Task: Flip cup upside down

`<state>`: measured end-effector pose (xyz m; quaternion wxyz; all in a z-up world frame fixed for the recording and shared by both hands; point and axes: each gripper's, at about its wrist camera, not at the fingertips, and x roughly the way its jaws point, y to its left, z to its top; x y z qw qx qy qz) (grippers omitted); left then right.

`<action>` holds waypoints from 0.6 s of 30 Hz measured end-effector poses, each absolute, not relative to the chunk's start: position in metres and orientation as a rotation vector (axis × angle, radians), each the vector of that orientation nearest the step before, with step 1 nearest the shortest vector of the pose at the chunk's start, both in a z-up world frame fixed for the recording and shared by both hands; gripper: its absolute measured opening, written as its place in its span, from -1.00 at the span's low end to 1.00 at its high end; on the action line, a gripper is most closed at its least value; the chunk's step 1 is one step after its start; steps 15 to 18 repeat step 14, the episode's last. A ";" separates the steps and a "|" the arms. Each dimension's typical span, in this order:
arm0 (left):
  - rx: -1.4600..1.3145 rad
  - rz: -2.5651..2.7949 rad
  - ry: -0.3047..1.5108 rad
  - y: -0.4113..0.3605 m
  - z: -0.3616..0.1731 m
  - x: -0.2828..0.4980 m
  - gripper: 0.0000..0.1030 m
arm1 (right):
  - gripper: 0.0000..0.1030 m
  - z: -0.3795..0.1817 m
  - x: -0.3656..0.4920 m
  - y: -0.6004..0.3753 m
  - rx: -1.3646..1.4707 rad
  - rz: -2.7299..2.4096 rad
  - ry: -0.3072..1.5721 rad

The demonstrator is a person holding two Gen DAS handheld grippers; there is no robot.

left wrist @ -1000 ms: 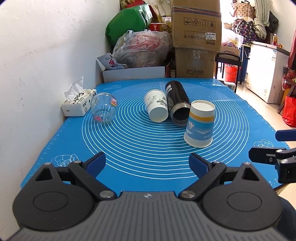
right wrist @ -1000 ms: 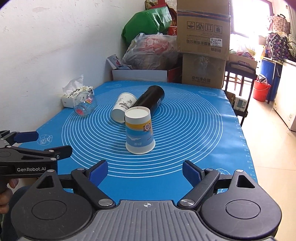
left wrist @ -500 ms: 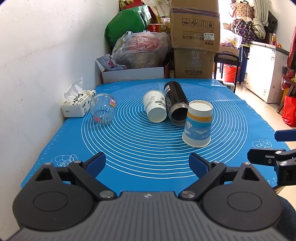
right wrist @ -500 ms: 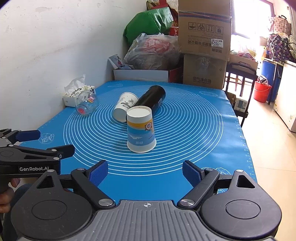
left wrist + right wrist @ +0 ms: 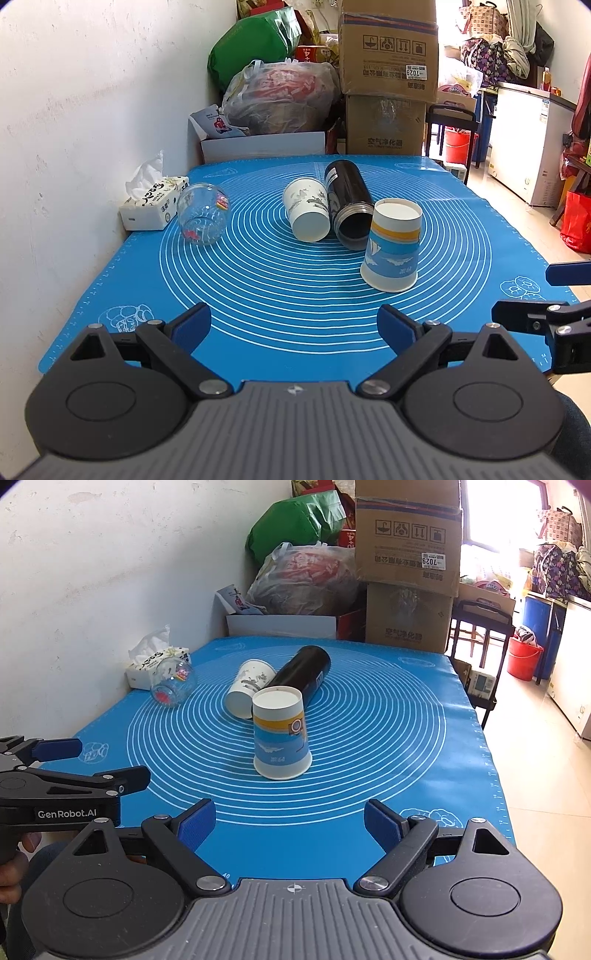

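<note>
Blue-striped paper cup (image 5: pixel 280 736) stands upside down mid-mat (image 5: pixel 369 738), beside lying black flask (image 5: pixel 301 672); flip looks done. Left gripper (image 5: pixel 293 326) and right gripper (image 5: pixel 290 821): fingers wide apart, empty, held back at near edge.

The near part of the blue mat (image 5: pixel 295 325) is lying bare between the left gripper (image 5: pixel 293 326) and the blue paper cup (image 5: pixel 392 245), so the way up to the cup is lying open. Both grippers are holding their fingers wide apart. The right gripper (image 5: pixel 290 821) is facing the cup (image 5: pixel 281 733) with bare mat in between.

Behind the cup, things are crowding in. The black bottle (image 5: pixel 349 203) is lying on its side, just beside the cup. The white cup (image 5: pixel 307 208) is lying against the bottle. The glass jar (image 5: pixel 202 214) and tissue box (image 5: pixel 151 208) are sitting well off to the left, by the wall. The right side of the mat is lying bare.
</note>
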<state>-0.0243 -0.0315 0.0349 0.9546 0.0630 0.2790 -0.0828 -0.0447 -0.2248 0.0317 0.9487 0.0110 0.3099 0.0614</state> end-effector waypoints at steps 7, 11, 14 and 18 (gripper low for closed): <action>0.130 -0.168 0.566 -0.031 0.035 -0.024 0.86 | 0.72 0.031 -0.045 -0.226 0.026 0.134 0.634; 0.131 -0.167 0.566 -0.031 0.035 -0.024 0.86 | 0.72 0.031 -0.045 -0.226 0.030 0.139 0.637; 0.130 -0.167 0.571 -0.031 0.034 -0.024 0.86 | 0.72 0.030 -0.044 -0.227 0.033 0.144 0.640; 0.130 -0.167 0.571 -0.031 0.034 -0.024 0.86 | 0.72 0.030 -0.044 -0.227 0.033 0.144 0.640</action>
